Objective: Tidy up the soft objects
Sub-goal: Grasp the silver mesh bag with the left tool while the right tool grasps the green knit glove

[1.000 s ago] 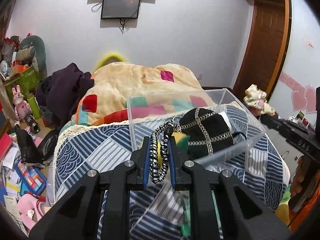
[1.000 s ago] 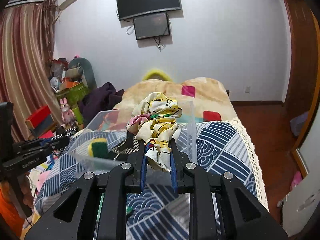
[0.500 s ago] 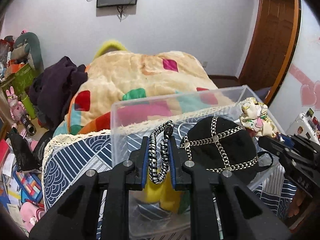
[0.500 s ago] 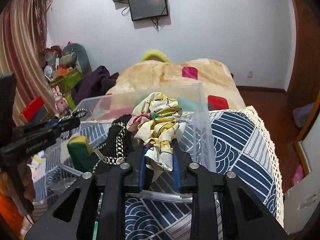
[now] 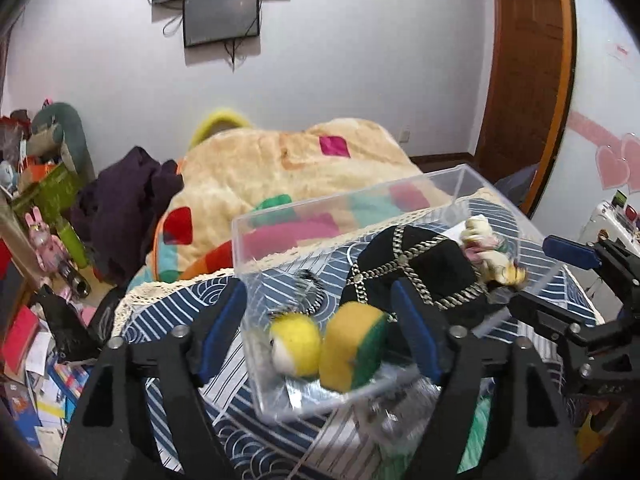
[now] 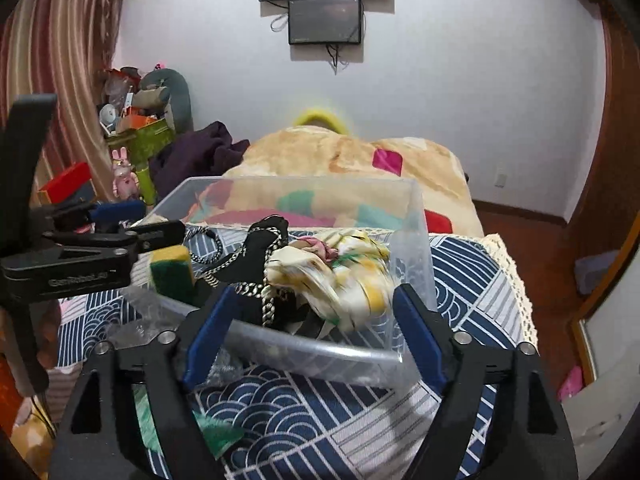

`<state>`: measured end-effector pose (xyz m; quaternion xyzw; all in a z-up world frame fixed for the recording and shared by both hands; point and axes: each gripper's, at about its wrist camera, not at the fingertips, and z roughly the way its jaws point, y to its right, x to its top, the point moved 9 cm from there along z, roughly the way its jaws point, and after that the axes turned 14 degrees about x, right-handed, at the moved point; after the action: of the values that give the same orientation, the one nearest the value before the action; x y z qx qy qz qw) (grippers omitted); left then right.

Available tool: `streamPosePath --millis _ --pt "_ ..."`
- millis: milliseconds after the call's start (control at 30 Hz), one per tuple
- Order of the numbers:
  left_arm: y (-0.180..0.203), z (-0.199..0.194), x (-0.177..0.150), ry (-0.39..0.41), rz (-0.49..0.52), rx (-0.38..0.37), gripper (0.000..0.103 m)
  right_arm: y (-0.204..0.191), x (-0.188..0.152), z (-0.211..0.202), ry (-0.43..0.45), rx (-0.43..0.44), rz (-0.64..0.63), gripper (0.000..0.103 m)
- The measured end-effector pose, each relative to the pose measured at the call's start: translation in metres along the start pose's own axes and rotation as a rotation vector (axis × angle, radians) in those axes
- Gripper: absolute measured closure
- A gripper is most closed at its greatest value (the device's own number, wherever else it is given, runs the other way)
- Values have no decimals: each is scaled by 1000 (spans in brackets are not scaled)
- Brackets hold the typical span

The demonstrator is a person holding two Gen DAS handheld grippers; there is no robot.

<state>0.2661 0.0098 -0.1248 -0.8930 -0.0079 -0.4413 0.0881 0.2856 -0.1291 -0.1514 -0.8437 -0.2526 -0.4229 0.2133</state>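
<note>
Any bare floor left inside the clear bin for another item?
Free: clear bin far-left corner, behind the cord. Crowded: sponge and yellow toy in front, black hat and scarf on the right.

I see a bed (image 6: pixel 460 276) filling the lower half of both views, spread with a navy and white patterned cover (image 5: pixel 168 312) edged in cream lace. A clear plastic box (image 6: pixel 412 224) sits directly on that cover at frame centre. Behind it, toward the upper middle, a beige blanket (image 5: pixel 280 160) with coloured squares lies heaped on the bed. At centre left of the frame a dark purple garment (image 5: pixel 124 208) lies bunched just beside the blanket.
</note>
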Motion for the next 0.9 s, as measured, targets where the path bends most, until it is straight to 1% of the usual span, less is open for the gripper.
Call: streamPosePath --millis 67,167,233,333,500,633,833,900 --pt "-3 -8 -4 4 -3 -2 15 -1 -2 -5 5 1 3 21" --pt "-7 -19 -15 0 -8 7 8 -5 -7 -12 7 19 15 19" --pt "-7 -22 -23 -16 -13 -1 8 -10 -12 -14 1 37 17 13" --pt "-8 -25 -39 -50 -28 -10 8 -20 -25 -14 -23 70 12 12" --pt "-12 -28 -64 -93 -50 -20 8 -35 -49 1 -99 142 40 12" --pt "-14 -29 -86 -136 -29 -9 8 -49 -64 19 -153 195 68 12" --pt "-18 -31 -111 -183 -45 -14 8 -69 -74 41 -212 230 40 13" --pt "-18 -31 -115 -190 -47 -15 8 -71 -79 47 -235 216 19 15"
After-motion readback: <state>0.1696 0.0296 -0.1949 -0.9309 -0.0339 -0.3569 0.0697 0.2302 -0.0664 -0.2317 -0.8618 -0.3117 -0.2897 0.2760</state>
